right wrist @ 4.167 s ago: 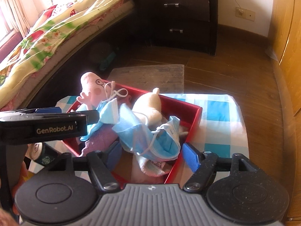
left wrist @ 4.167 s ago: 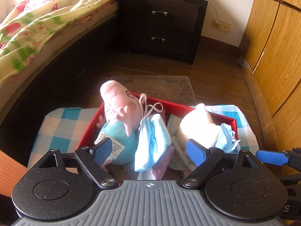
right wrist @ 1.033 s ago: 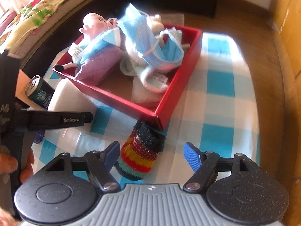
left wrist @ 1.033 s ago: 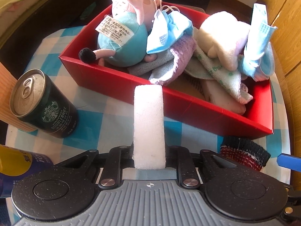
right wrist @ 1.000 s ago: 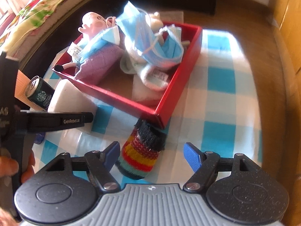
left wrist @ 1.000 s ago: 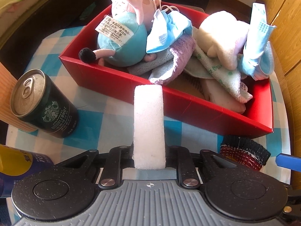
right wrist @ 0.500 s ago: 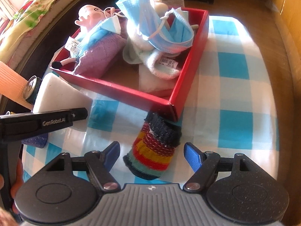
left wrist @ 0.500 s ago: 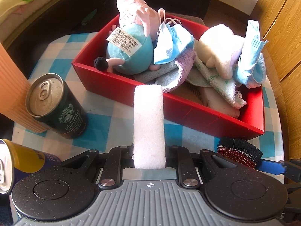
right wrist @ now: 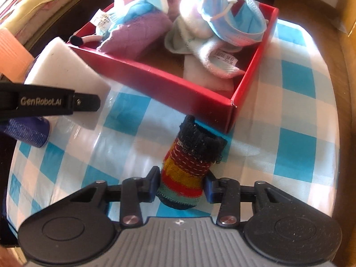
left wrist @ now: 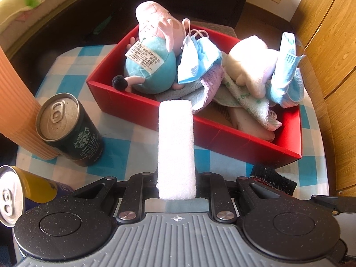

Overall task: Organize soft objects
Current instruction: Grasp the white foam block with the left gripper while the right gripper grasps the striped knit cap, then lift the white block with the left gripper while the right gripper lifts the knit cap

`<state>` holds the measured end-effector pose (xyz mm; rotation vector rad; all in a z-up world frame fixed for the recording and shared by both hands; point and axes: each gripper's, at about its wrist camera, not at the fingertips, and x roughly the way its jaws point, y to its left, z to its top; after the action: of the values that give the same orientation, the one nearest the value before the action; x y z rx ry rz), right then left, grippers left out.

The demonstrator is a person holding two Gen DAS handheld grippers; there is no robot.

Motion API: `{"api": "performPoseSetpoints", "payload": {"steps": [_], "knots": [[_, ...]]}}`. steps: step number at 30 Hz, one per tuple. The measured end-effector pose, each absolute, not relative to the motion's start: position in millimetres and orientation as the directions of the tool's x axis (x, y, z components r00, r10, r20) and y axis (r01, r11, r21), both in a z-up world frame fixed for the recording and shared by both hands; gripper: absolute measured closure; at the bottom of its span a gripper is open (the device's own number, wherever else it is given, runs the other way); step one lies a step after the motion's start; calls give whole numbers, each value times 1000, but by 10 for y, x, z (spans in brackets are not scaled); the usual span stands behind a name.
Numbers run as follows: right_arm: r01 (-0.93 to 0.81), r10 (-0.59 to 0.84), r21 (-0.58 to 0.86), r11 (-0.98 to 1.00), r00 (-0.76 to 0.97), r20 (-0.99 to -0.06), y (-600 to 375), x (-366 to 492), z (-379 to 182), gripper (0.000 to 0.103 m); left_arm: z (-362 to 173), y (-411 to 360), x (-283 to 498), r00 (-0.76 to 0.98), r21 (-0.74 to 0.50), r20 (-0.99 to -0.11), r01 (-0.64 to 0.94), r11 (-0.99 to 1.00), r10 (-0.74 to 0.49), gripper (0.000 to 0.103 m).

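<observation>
My left gripper (left wrist: 176, 184) is shut on a white foam sponge (left wrist: 175, 146), held above the checked tablecloth just before the red box (left wrist: 142, 109); the sponge also shows in the right wrist view (right wrist: 66, 77). The red box (right wrist: 169, 82) holds a pink pig plush (left wrist: 153, 51), a white plush (left wrist: 249, 60), blue face masks (left wrist: 198, 62), a purple cloth (right wrist: 135, 37) and towels. My right gripper (right wrist: 181, 184) is shut on a striped rainbow sock (right wrist: 189, 166) lying on the cloth by the box's near corner; its black cuff shows in the left wrist view (left wrist: 273, 178).
A dark Starbucks can (left wrist: 69, 129) and a yellow-blue can (left wrist: 20, 198) stand left of the box, beside an orange ribbed cup (left wrist: 15, 102). The blue-and-white checked tablecloth (right wrist: 296, 115) covers a small table. A bed, dark nightstand and wooden wardrobe surround it.
My right gripper's fingers have closed from wide open onto the striped sock. My left gripper, still holding the sponge, has drawn back slightly from the box.
</observation>
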<state>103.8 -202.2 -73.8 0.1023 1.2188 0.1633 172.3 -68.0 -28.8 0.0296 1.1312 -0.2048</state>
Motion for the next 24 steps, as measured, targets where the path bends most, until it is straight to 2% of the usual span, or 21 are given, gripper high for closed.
{"api": "performPoseSetpoints", "payload": {"steps": [6, 24], "knots": [[-93, 224, 204, 975, 345, -911, -2068, 979, -625, 96, -222, -707, 1700, 422, -81, -893, 189, 979, -155, 84], [-77, 271, 272, 959, 524, -807, -2288, 948, 13, 100, 144, -733, 1637, 507, -90, -842, 202, 975, -183, 84]]}}
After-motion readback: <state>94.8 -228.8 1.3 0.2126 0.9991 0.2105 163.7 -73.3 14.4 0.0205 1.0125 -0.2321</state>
